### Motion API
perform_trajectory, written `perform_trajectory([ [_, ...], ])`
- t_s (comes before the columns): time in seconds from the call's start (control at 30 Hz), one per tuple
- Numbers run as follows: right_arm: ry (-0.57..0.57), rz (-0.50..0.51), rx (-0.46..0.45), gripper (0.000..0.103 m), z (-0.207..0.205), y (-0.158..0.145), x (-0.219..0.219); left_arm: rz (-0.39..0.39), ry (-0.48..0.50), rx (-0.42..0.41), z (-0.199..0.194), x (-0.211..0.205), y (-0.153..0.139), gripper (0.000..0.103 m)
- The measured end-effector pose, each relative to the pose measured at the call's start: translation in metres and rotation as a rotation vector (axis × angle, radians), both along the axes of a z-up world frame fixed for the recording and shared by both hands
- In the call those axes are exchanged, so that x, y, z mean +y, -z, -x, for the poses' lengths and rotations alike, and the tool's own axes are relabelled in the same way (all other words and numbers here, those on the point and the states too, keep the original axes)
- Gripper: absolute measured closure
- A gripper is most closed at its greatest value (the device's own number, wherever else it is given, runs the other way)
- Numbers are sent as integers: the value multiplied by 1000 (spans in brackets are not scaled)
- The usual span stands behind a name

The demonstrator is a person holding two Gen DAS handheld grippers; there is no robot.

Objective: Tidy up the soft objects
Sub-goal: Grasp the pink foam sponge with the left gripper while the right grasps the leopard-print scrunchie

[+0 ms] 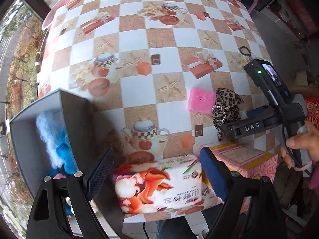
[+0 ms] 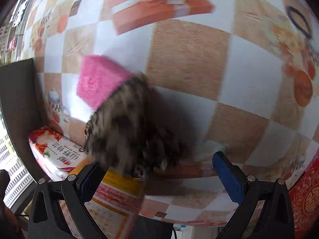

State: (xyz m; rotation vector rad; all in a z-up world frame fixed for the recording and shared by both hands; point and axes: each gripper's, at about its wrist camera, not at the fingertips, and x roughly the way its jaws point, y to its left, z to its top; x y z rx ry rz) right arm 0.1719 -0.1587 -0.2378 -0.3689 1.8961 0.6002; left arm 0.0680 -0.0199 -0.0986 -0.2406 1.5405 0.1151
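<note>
In my judgement the task is partly done: blue fluffy cloths [image 1: 53, 139] already lie in the grey box [image 1: 26, 137] at lower left. The pink sponge [image 1: 200, 99] and leopard-print scrunchie [image 1: 225, 107] remain on the table [image 1: 169, 39], right of centre. Both the left tool [image 1: 157, 175] and the right tool [image 2: 157, 171] are spread, holding nothing. The scrunchie is motion-blurred in the right wrist view, and the box's depths are hidden.

Bright daylight from the left window [image 1: 14, 59], heavy fisheye bending at edges, motion blur smearing the leopard-print cloth [image 2: 129, 131].
</note>
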Motion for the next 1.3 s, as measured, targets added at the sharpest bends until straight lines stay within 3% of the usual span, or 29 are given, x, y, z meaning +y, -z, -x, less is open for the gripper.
perform_trajectory([
  [0.17, 205, 80, -109, 0, -34, -3, -83, 14, 117, 14, -48, -39, 24, 13],
  [0.27, 315, -1, -110, 0, -37, -14, -117, 14, 152, 38, -65, -53, 37, 13],
  [0.43, 276, -209, -78, 0, -30, -31, -91, -24, 180, 75, -65, -54, 45, 13],
  [0.5, 226, -233, -62, 0, -28, -25, -64, -37, 183, 90, -62, -50, 46, 13],
  [0.63, 118, -106, -85, 0, -18, -3, -33, -23, 201, 90, -60, -45, 46, 13],
  [0.7, 139, -85, -99, 0, -17, 2, -46, -6, 234, 80, -62, -51, 47, 13],
  [0.87, 157, 160, -238, 0, -29, 12, -105, 5, 342, 97, -71, -77, 65, 13],
  [0.93, 275, 109, -211, 0, -35, 8, -131, 19, 336, 109, -74, -80, 72, 13],
  [1.03, 397, -47, -178, 0, -33, -9, -149, 42, 355, 90, -79, -88, 75, 13],
  [1.13, 368, -143, -168, 0, -15, -18, -141, -20, 475, 71, -79, -100, 78, 13],
  [1.3, 281, -111, -152, 0, 7, -18, -108, -15, 550, 97, -81, -108, 95, 13],
])
